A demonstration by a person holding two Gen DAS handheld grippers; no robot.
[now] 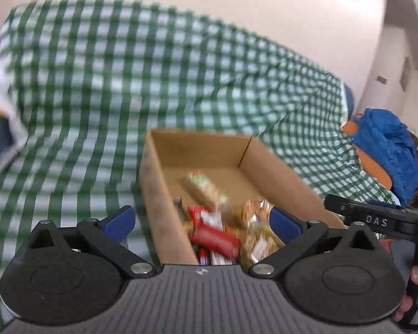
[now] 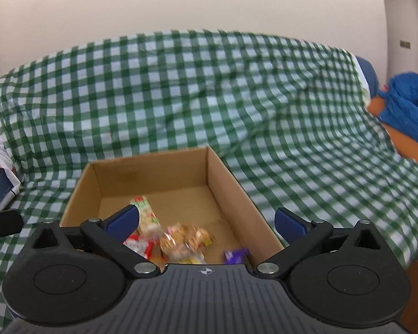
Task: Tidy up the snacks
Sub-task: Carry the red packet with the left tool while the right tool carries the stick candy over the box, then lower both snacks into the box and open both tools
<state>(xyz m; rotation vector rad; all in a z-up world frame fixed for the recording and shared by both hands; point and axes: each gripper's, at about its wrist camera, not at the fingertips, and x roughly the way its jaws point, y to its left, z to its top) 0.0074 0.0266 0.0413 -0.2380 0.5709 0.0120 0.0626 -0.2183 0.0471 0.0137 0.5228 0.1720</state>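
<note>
Both sets of tongs stand at full spread over the open cardboard box (image 2: 225, 192), and nothing lies between the fingers of either. The left tongs (image 1: 200, 217) straddle the box's left wall; the right tongs (image 2: 206, 220) hover over its near end. The box sits on a surface draped in green check cloth (image 2: 181, 89).

The snacks are inside the box, bunched at the near end: a red-wrapped bar (image 1: 213, 235), a cracker pack (image 2: 185, 238), a green-topped biscuit pack (image 2: 146, 213) lying further in, and a purple packet (image 2: 235, 255) against the right wall. The far half of the box floor is bare. Both views are blurred, so labels cannot be read.

Judgement: packets appear dropped in rather than arranged, so the step in hand is ordering them.

Recommendations:
- Slow the hands before the next reach.
- Take one packet at a time, gripping across the narrow side.
- Close gently on crackers; they will likely crush.
- Move items into the bare far half, laid parallel to the walls.
- Lift the left tongs clear of the wall before lowering.
- Keep the two tongs apart in the box.
</note>
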